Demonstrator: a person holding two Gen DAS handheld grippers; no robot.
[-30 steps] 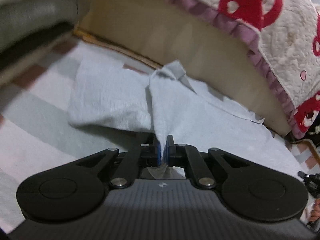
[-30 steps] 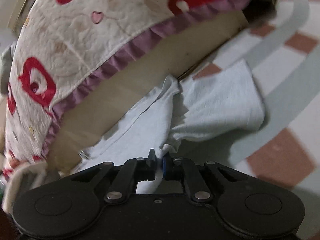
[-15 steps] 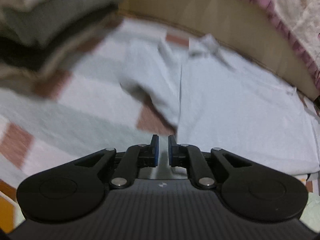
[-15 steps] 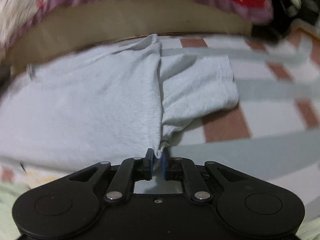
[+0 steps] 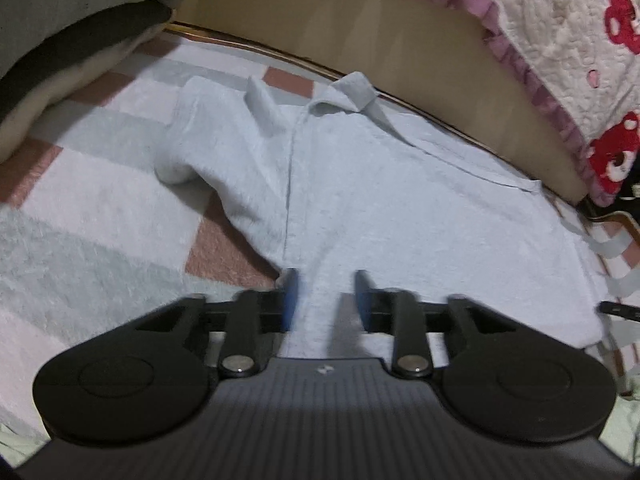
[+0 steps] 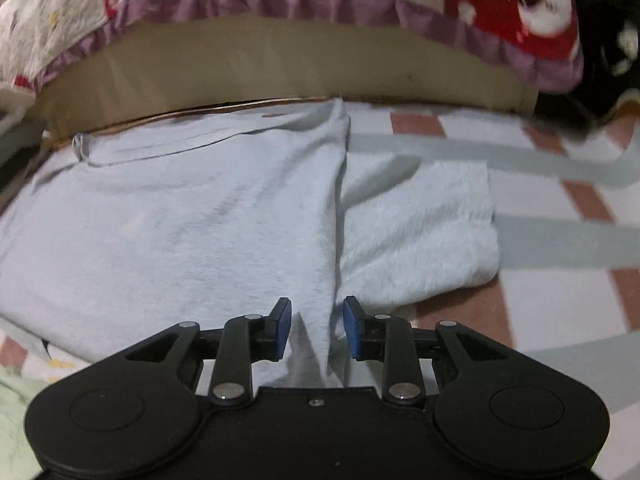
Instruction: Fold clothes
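Note:
A light blue short-sleeved shirt (image 5: 400, 208) lies flat on the checked blanket (image 5: 80, 200), collar (image 5: 352, 92) toward the bed. Its sleeve (image 5: 224, 152) spreads out to the left in the left wrist view. My left gripper (image 5: 326, 300) hovers over the shirt's near edge, jaws apart, pads clear of the cloth. In the right wrist view the shirt (image 6: 180, 220) fills the left and middle, its other sleeve (image 6: 416, 232) lying to the right. My right gripper (image 6: 316, 326) has its jaws opening. A ridge of the shirt's side edge runs between them, and the pads do not press on it.
A stack of folded grey, black and cream clothes (image 5: 60, 20) sits at the far left. A beige bed base (image 5: 360, 32) runs behind the shirt, and a white quilt with red prints and a purple frill (image 5: 580, 20) hangs over it. Checked blanket (image 6: 560, 280) spreads to the right.
Both grippers held pinched shirt fabric a second ago and have let go. The shirt has dropped flat and both pairs of jaws stand wider. The right view has rolled level.

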